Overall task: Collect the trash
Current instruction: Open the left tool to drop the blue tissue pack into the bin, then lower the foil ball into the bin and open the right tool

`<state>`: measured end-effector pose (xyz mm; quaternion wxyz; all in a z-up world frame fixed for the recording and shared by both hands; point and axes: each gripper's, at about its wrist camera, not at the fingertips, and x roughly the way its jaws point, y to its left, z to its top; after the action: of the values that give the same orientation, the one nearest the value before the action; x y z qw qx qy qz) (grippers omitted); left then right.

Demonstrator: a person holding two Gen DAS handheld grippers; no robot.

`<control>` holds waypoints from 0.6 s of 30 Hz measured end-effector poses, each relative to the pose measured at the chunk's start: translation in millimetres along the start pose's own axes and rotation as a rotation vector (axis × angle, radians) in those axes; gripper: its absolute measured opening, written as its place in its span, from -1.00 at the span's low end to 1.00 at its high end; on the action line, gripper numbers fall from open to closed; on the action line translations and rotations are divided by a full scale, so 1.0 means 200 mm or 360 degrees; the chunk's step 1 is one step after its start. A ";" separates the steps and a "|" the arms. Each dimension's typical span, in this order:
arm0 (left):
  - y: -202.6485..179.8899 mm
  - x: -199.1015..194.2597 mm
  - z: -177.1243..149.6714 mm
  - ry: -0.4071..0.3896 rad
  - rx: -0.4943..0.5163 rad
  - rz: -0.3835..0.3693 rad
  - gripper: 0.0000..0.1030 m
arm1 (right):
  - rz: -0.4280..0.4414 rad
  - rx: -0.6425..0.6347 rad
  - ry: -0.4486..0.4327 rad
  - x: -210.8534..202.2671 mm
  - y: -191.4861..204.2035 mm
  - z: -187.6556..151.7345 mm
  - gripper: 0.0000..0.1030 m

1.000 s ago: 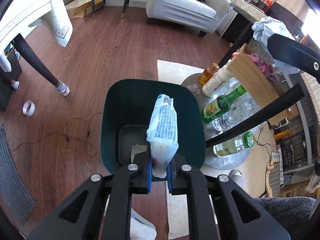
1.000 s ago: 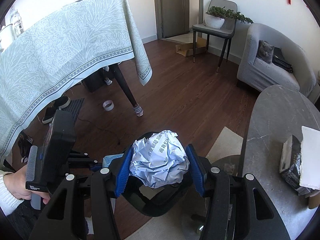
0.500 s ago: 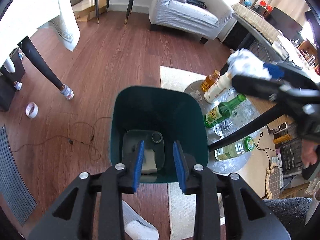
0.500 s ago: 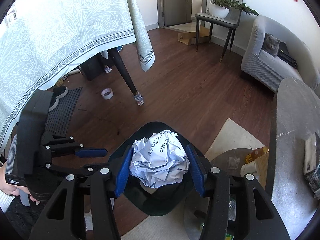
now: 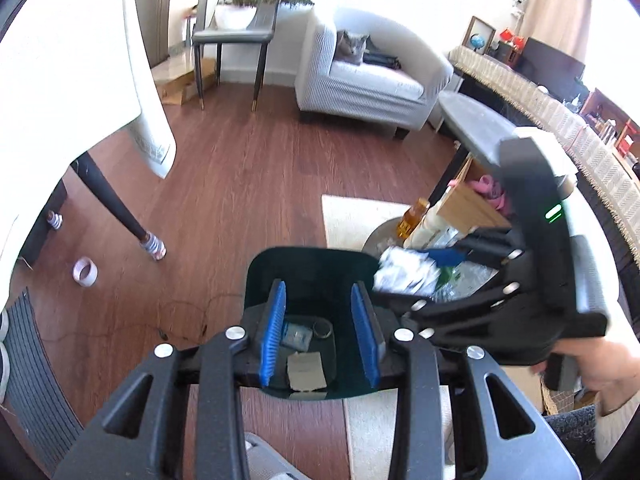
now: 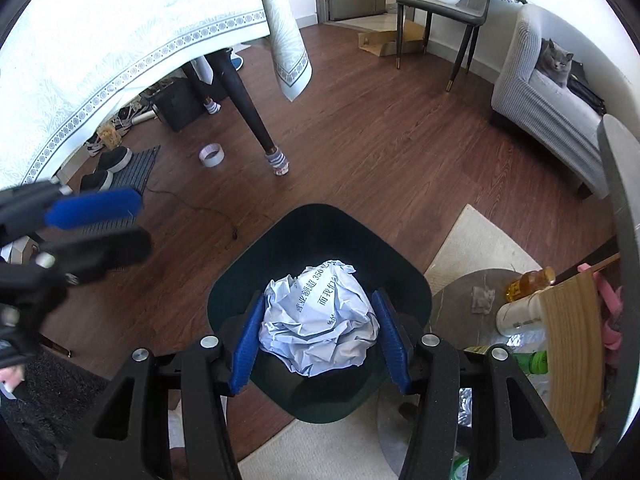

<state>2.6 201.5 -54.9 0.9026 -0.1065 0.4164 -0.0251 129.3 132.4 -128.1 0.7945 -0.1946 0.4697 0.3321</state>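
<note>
Crumpled paper ball (image 6: 318, 320) clamped in right tool (image 6: 320, 336), over green bin (image 6: 256, 276)

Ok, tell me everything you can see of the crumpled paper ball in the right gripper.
The crumpled paper ball is white, pale blue in its folds, tightly wadded, with dark printed characters across its top. The right gripper holds it, a blue pad pressed on each side. It hangs over the open mouth of the dark green bin, not yet released. From the left wrist view the ball sits near the bin's right rim.
</note>
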 end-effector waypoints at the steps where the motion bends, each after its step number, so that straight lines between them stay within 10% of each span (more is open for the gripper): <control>1: -0.01 -0.01 0.01 -0.0014 -0.0002 -0.0008 -0.26 | -0.0003 -0.0002 0.0012 0.01 0.00 -0.01 0.05; 18: -0.14 -0.31 0.16 -0.0317 0.0065 -0.0009 -0.24 | -0.0023 -0.0003 0.0183 0.24 0.03 -0.10 0.06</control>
<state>-12.5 187.9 16.3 0.9414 -0.0912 0.3238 -0.0254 128.7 141.5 -180.2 0.7684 -0.2176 0.5128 0.3151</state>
